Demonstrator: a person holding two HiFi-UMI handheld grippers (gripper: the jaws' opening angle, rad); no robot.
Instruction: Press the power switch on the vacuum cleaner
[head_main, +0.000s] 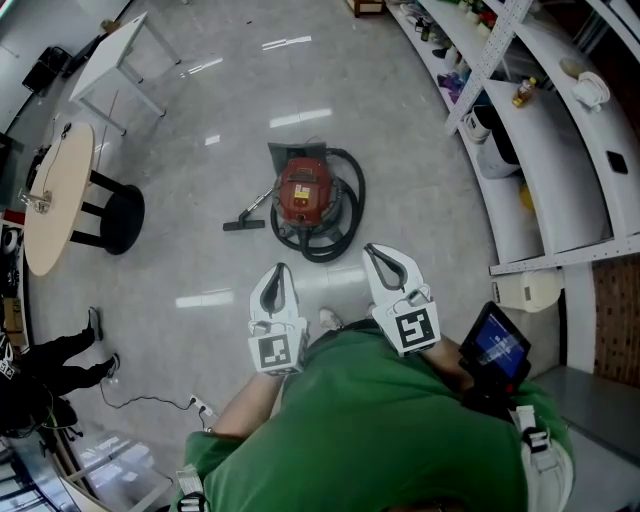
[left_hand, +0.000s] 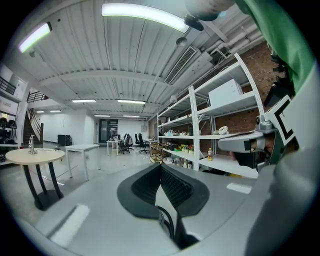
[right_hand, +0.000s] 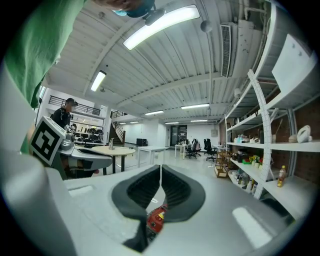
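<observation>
Head view: the red vacuum cleaner (head_main: 303, 192) sits on the floor (head_main: 200, 120), well apart from the left gripper (head_main: 280, 270) and the right gripper (head_main: 373, 250).

Left gripper view: the jaws are pressed together and hold nothing.

Right gripper view: the jaws are likewise together and hold nothing, with the vacuum cleaner showing beneath them.

Neither gripper touches the machine, and the pictures do not show whether the switch is pressed.

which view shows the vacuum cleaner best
Head view: the whole red vacuum cleaner sits on the floor, hose coiled around it. Right gripper view catches only a red sliver low down; left gripper view, perhaps some dark hose.
</observation>
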